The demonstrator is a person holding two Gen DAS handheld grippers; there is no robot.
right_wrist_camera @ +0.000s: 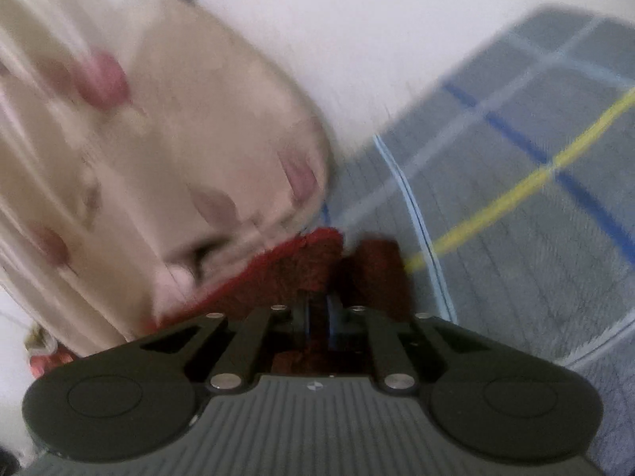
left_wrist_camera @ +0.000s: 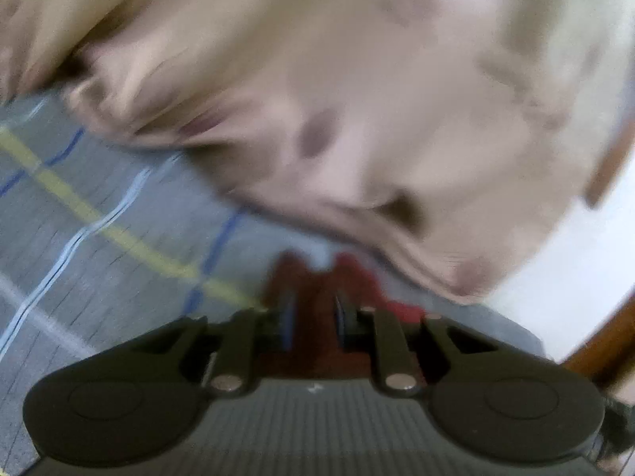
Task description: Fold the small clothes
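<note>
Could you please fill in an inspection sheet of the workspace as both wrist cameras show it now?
Surface: grey plaid cloth, partly covered.
Job's things: beige garment with a red edge, blurred, hanging from both tongs.
Clutter: small reddish item at left, unclear.
Grippers: left tongs and right tongs shut on the red edge.
Cables: nothing seen.
Surroundings: white floor; wooden frame.
</note>
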